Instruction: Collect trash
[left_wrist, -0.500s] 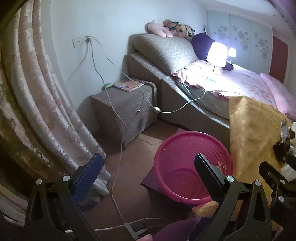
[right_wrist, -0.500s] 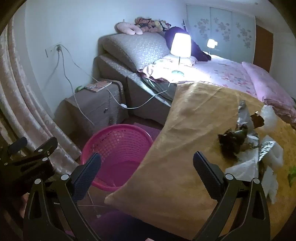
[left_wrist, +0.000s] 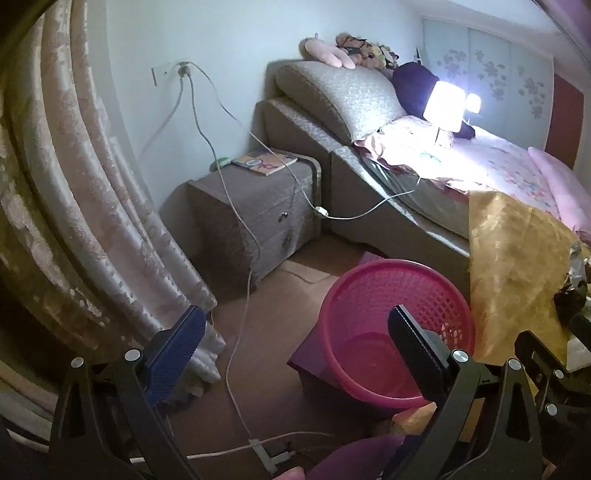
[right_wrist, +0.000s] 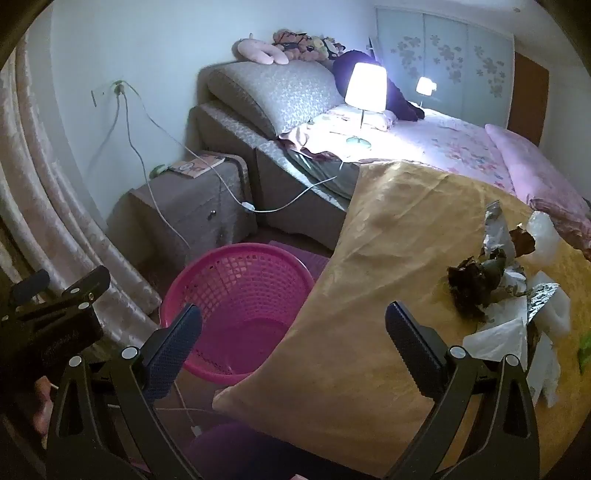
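A pile of trash (right_wrist: 495, 288), dark dried leaves, foil and white tissue, lies at the right on a table under a golden cloth (right_wrist: 388, 258). A pink mesh bin (right_wrist: 240, 299) stands on the floor left of the table and looks empty. My right gripper (right_wrist: 293, 339) hangs open over the table's left edge, nothing between its fingers, the trash to its right. My left gripper (left_wrist: 295, 347) is open above the floor, its right finger in front of the pink bin (left_wrist: 395, 328). A bit of the trash (left_wrist: 570, 291) shows at the left wrist view's right edge.
A bed (right_wrist: 424, 147) with a lit lamp (right_wrist: 365, 88) lies behind the table. A bedside cabinet (left_wrist: 255, 214) with a book stands left of it. White cables (left_wrist: 240, 314) trail across the floor. Curtains (left_wrist: 74, 203) hang at the left. A purple stool (left_wrist: 314, 354) sits under the bin.
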